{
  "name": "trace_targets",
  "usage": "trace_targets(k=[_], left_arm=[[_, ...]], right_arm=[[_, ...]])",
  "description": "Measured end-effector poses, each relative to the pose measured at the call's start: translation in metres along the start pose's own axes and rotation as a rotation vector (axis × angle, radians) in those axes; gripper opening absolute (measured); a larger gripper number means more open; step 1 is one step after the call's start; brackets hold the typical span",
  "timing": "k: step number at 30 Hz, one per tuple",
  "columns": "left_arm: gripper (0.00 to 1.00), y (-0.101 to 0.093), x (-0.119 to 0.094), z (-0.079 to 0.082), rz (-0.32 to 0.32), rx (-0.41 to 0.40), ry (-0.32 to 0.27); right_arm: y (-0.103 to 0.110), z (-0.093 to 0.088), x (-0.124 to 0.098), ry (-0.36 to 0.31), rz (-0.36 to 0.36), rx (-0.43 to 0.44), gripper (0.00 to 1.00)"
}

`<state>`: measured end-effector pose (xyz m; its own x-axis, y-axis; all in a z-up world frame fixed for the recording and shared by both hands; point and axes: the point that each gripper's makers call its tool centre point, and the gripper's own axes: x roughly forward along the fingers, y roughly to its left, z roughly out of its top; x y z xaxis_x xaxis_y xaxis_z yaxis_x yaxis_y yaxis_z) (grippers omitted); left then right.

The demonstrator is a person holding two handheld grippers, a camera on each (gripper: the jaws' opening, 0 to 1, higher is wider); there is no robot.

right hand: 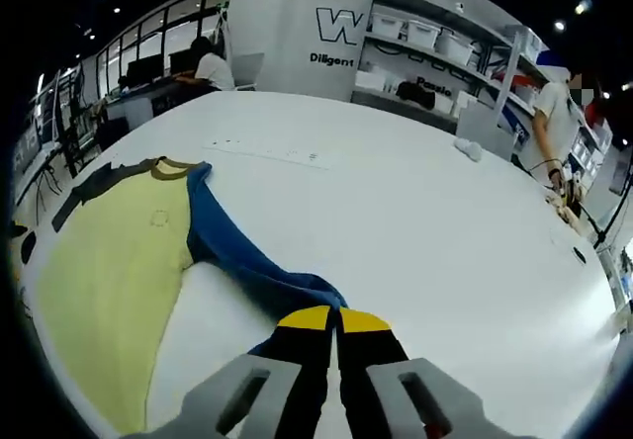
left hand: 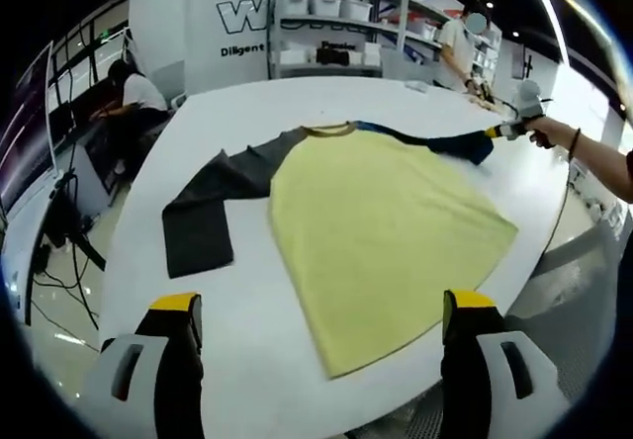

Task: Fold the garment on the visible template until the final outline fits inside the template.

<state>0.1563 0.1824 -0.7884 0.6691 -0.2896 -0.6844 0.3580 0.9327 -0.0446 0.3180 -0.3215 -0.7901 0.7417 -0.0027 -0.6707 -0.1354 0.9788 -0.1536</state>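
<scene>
A big white worktop (left hand: 326,113) takes the middle of the left gripper view, and it also spreads over most of the right gripper view. On it lies a shirt (left hand: 381,226) with a yellow body, spread flat in the centre of the left gripper view. Its hem is toward the lower part of the frame and its yellow collar toward the upper middle.

The grey sleeve (left hand: 213,202) goes out to the left of the frame and bends down. The blue sleeve (left hand: 435,142) goes to the upper right of the frame.

The left gripper (left hand: 324,315) shows at the bottom of its own view. Its jaws stand wide apart, with yellow tips, and there is nothing between them. They hang over the near edge of the worktop, just before the hem.

The right gripper (right hand: 336,318) shows at the bottom centre of the right gripper view. Its jaws are pressed together on the end of the blue sleeve, which runs from there to the collar at the left of the frame. In the left gripper view this gripper is at the upper right, held by a hand (left hand: 554,132).

Shelves (left hand: 336,24) with white boxes (left hand: 326,6) stand at the top of the frame, behind the worktop.
</scene>
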Motion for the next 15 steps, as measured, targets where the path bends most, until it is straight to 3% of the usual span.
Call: trace_targets(k=[6,15], left_arm=[[0.99,0.001,0.002,-0.001,-0.006,0.017,0.015],[0.99,0.001,0.006,0.004,-0.017,0.03,0.002]], right_arm=[[-0.017,0.013,0.013,0.007,-0.034,-0.078,0.0],[-0.04,0.02,0.039,0.031,-0.07,-0.098,0.0]])
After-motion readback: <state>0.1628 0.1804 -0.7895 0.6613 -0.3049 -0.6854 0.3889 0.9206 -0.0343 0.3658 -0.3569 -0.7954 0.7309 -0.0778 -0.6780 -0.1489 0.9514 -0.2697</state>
